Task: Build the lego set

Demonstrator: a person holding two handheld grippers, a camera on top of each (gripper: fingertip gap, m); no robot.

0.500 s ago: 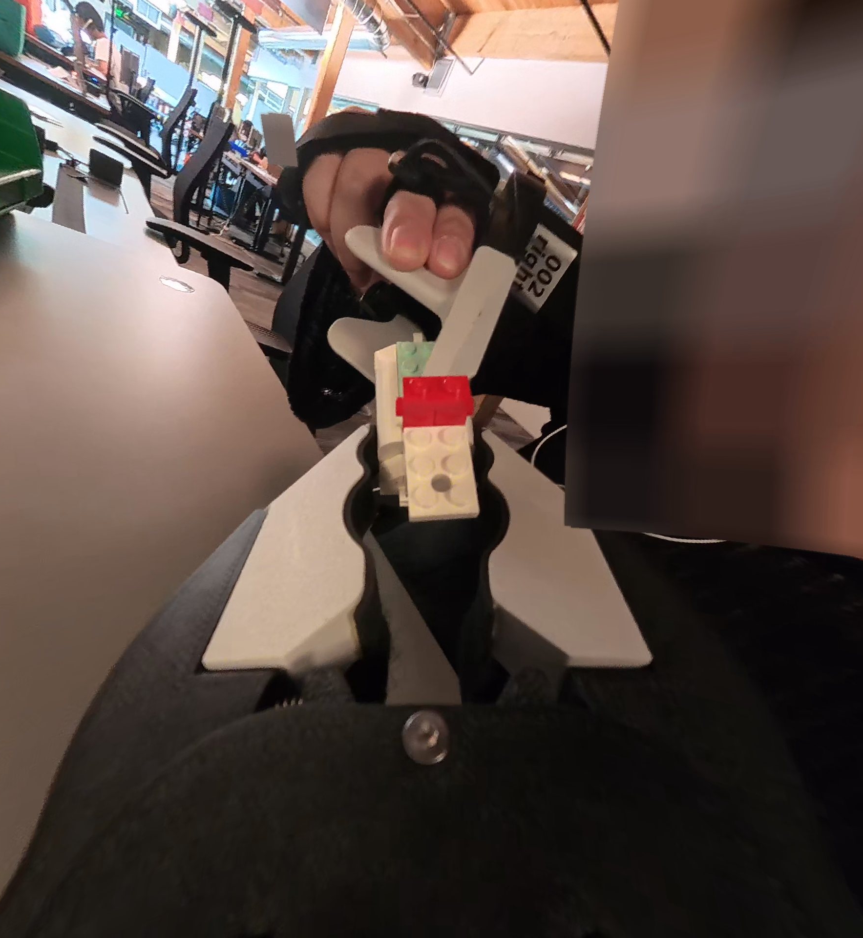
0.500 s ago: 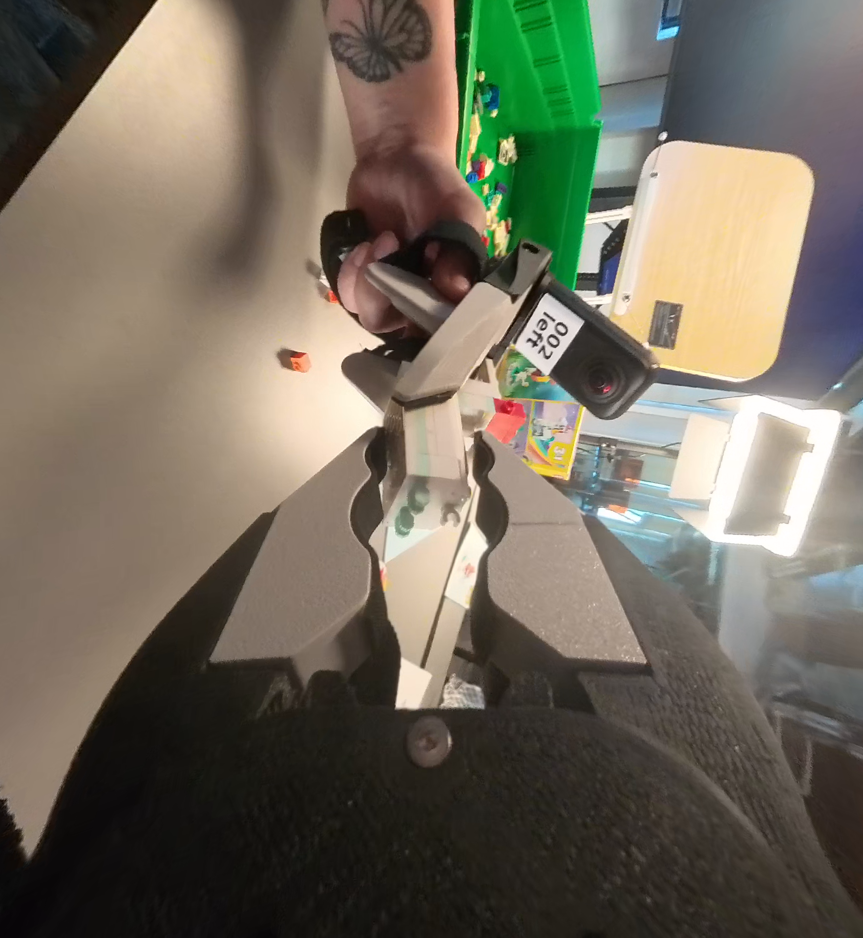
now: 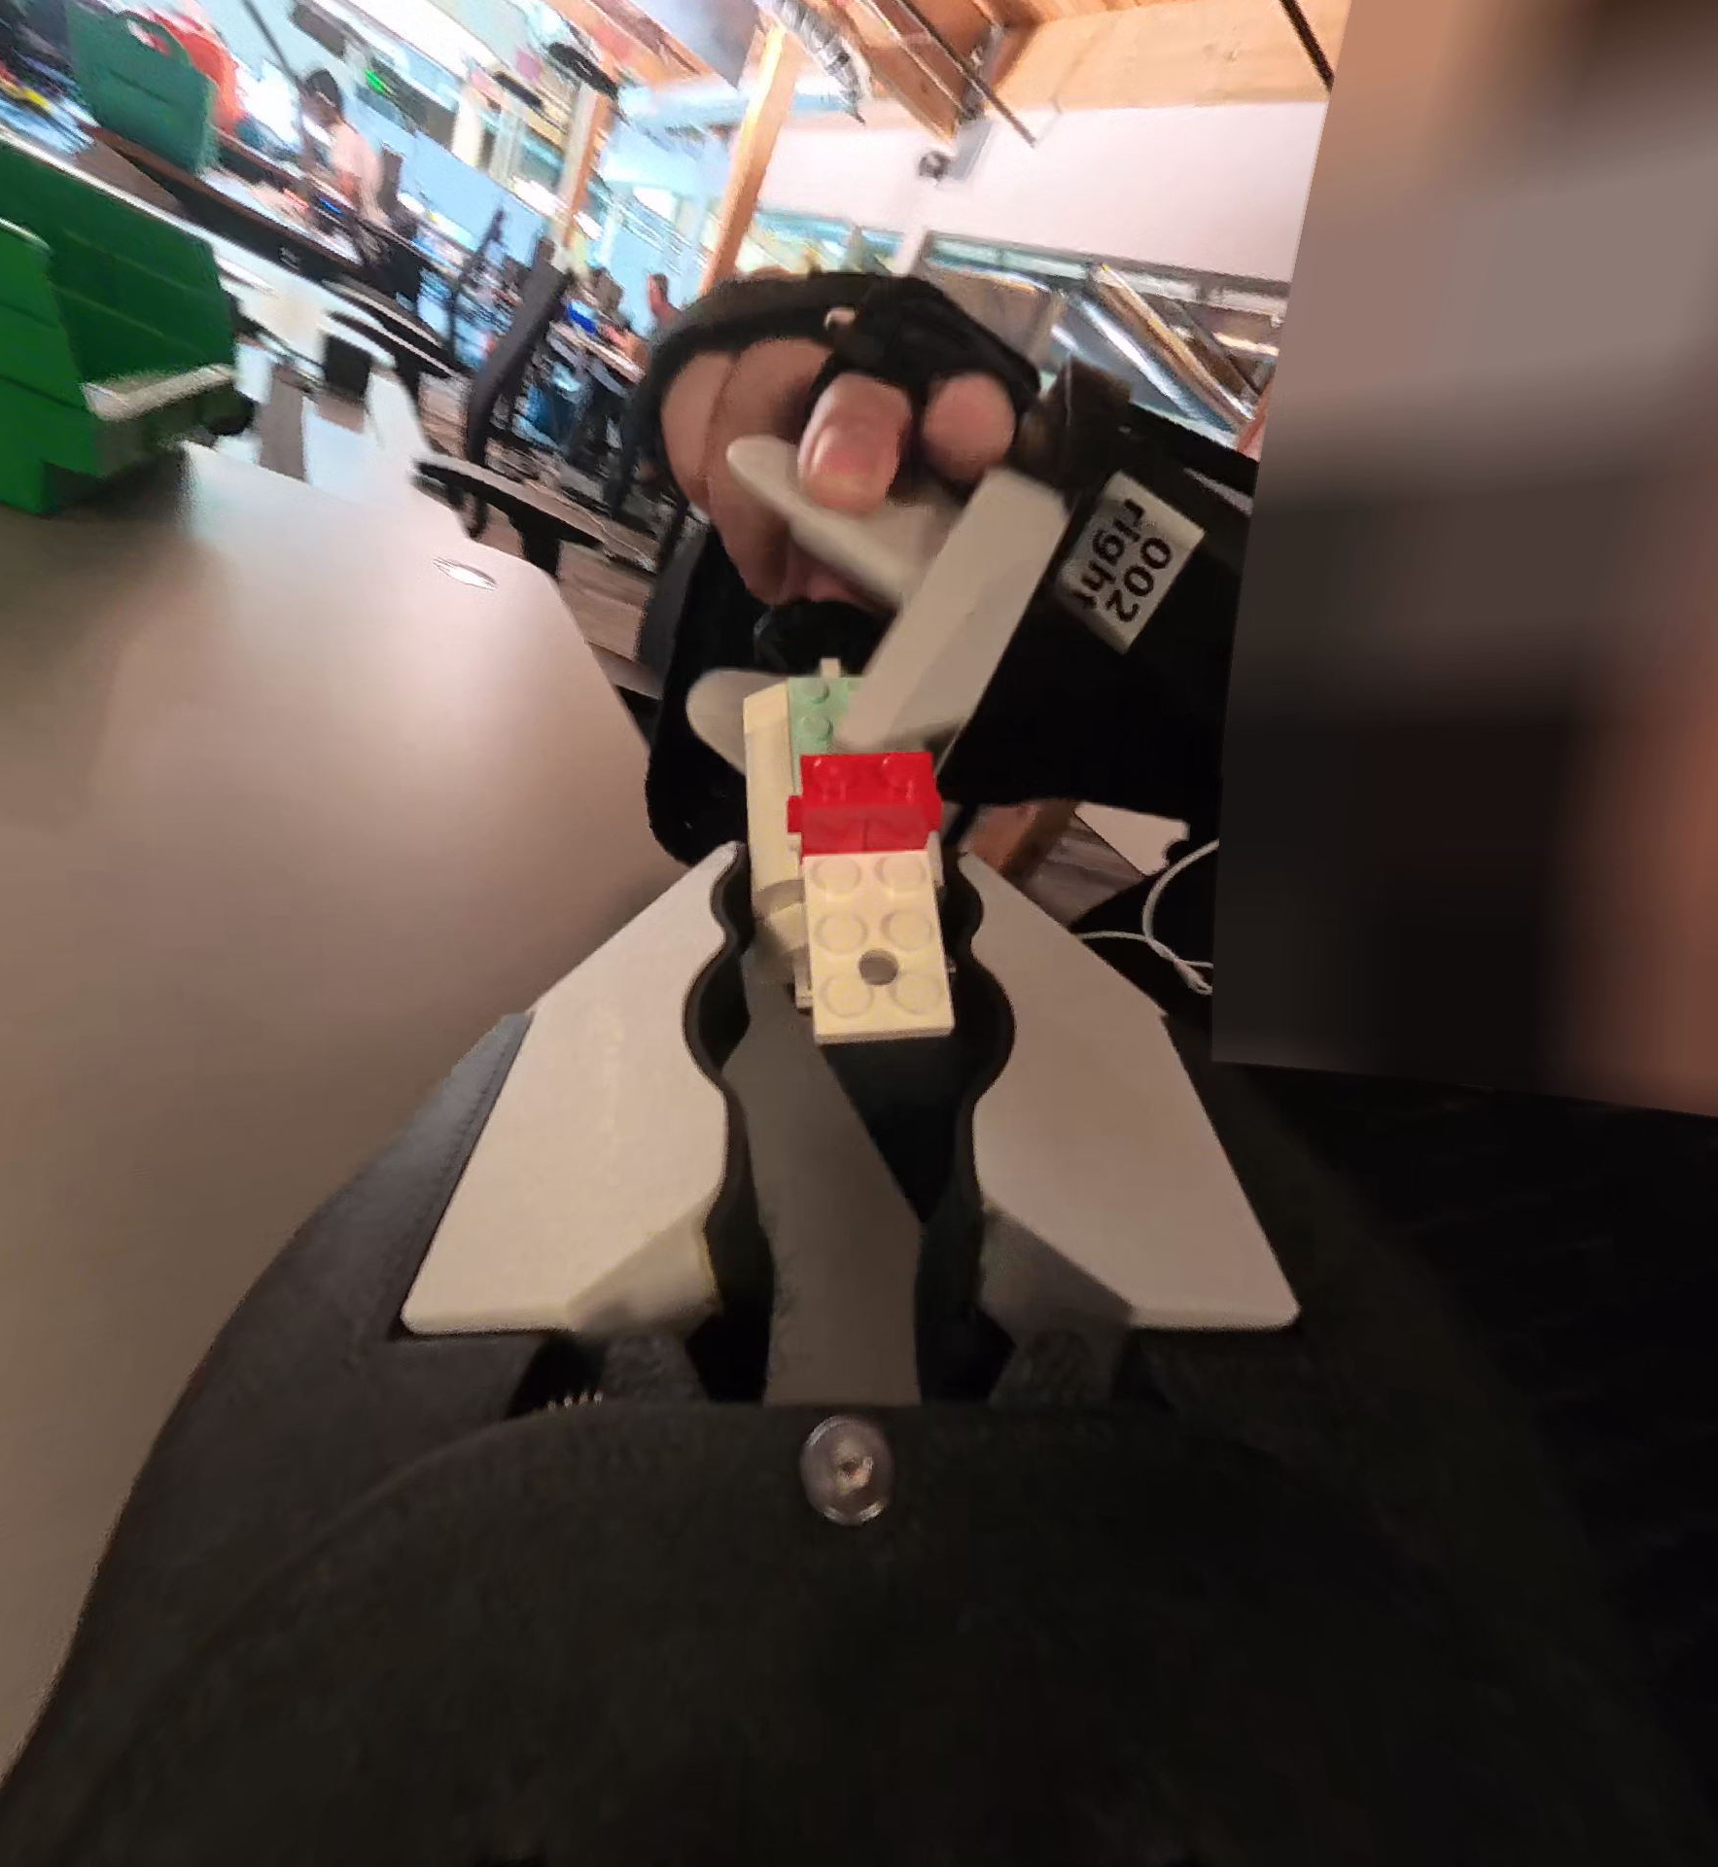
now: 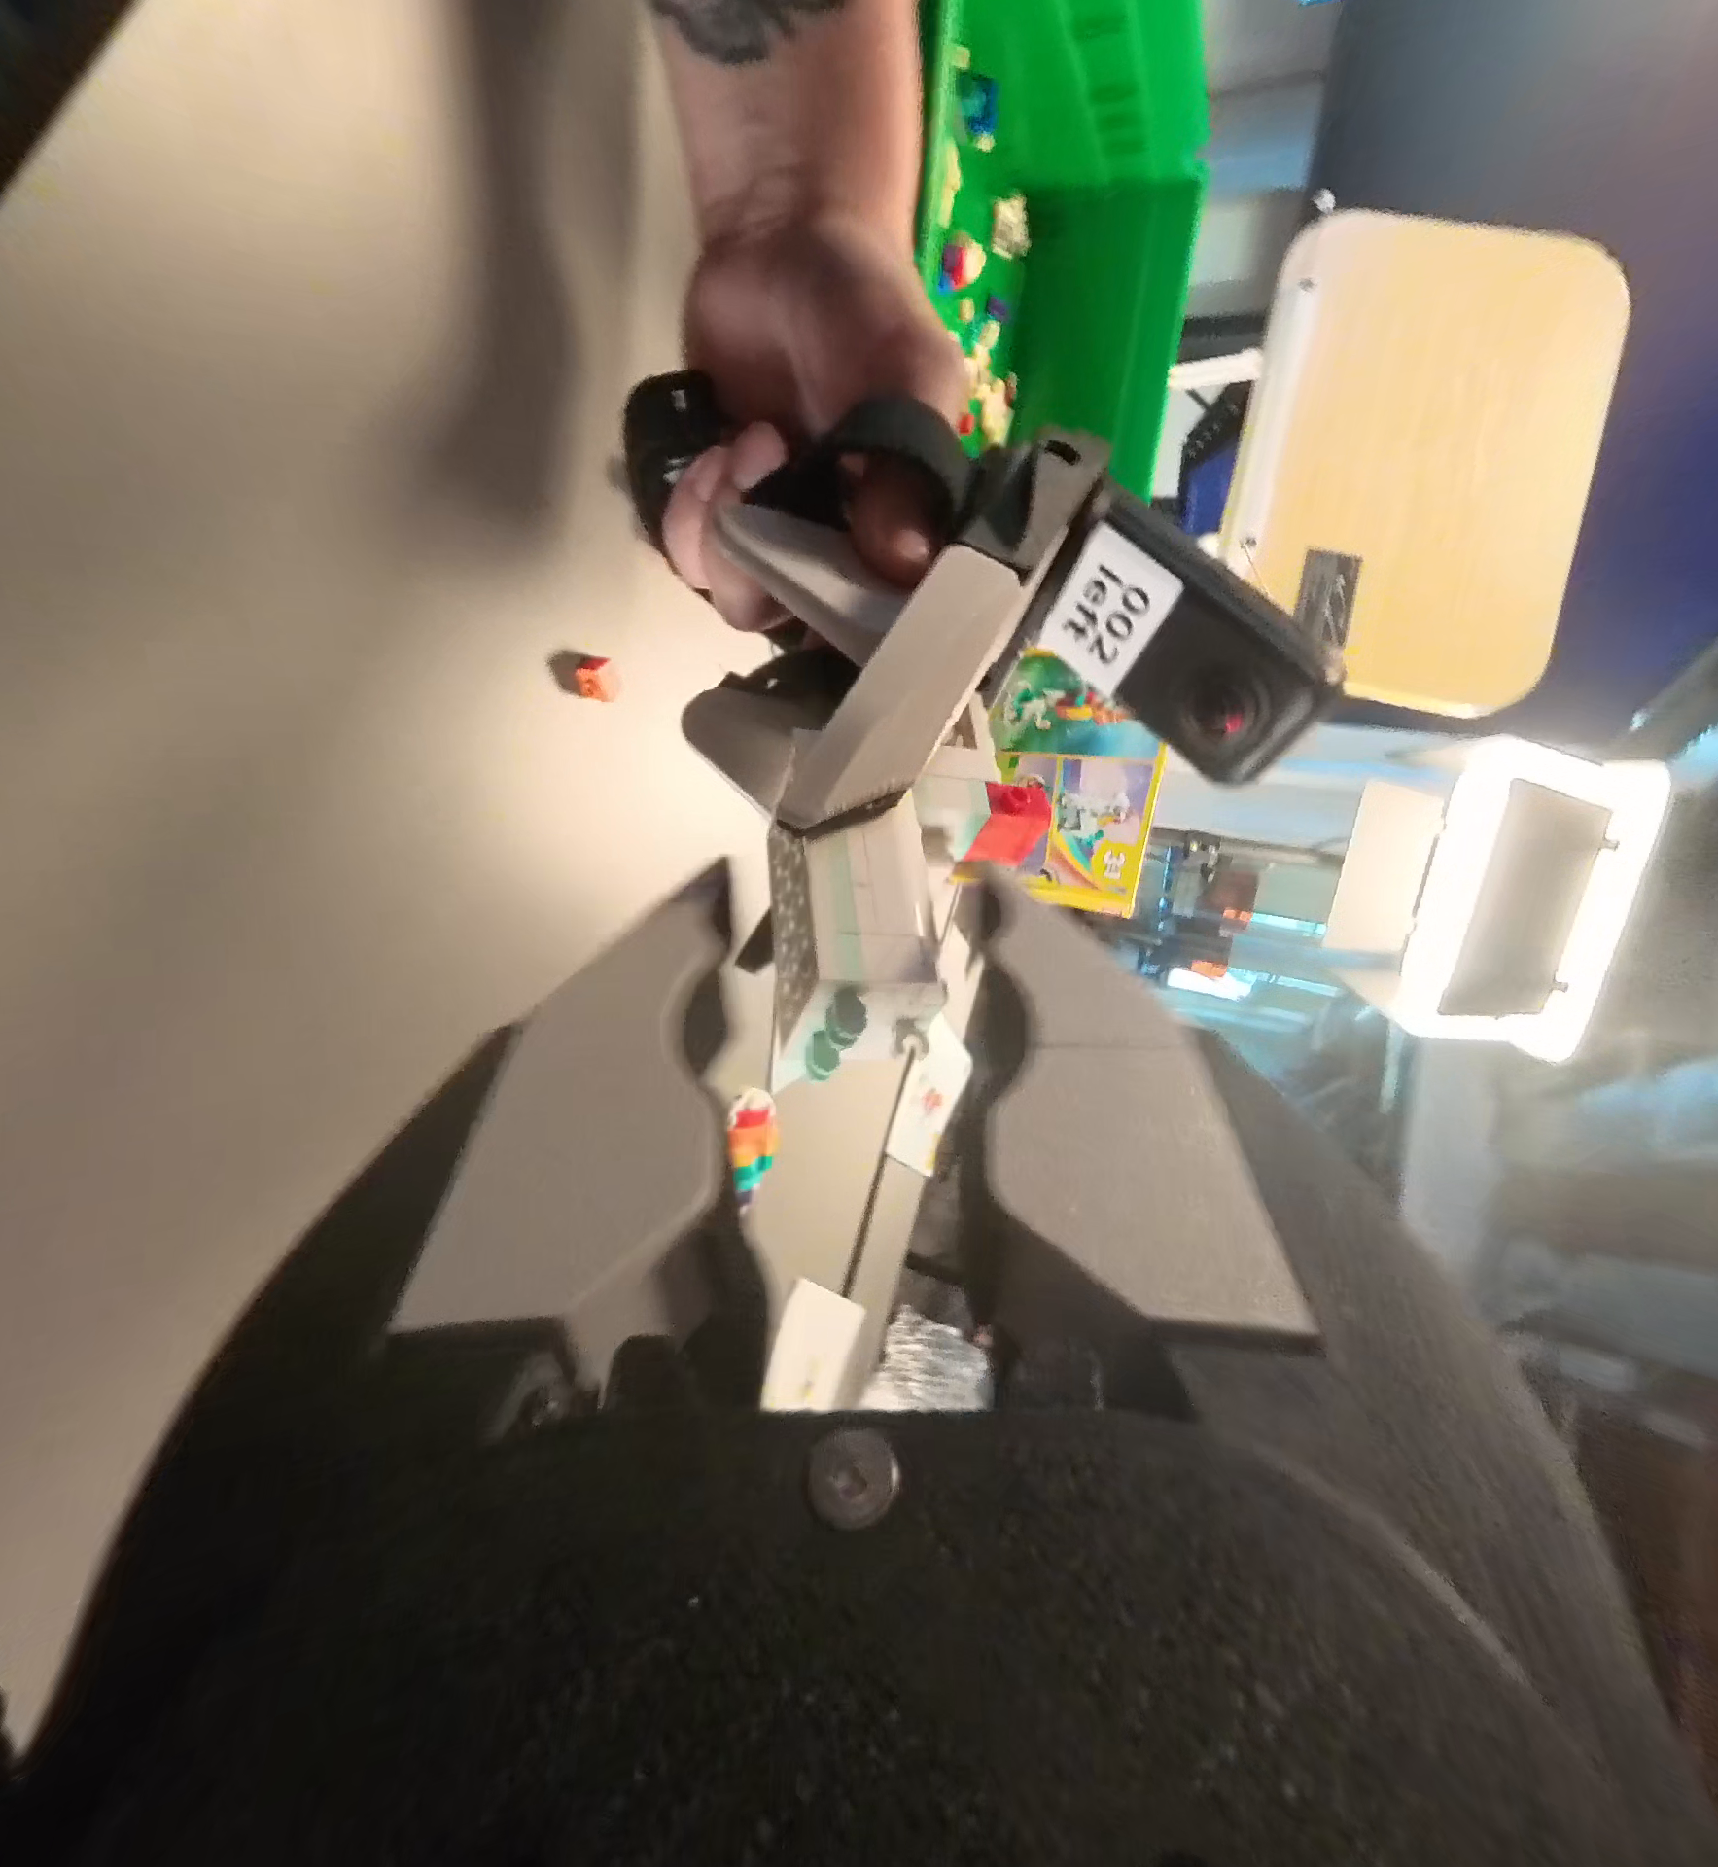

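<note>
Lego assembly (image 3: 849,889) between both grippers' fingers (image 3: 632,1061)

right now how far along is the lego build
Done: a small white assembly carries a red brick and a mint piece. In hand: both tools grip it, left tool, right tool. Left: loose pieces fill the green bin; an orange one lies on the table.

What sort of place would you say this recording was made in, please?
Probably an open-plan office or lab workspace: rows of desks with black office chairs run into the background under exposed timber ceiling beams, and green parts bins stand on the grey table.
</note>
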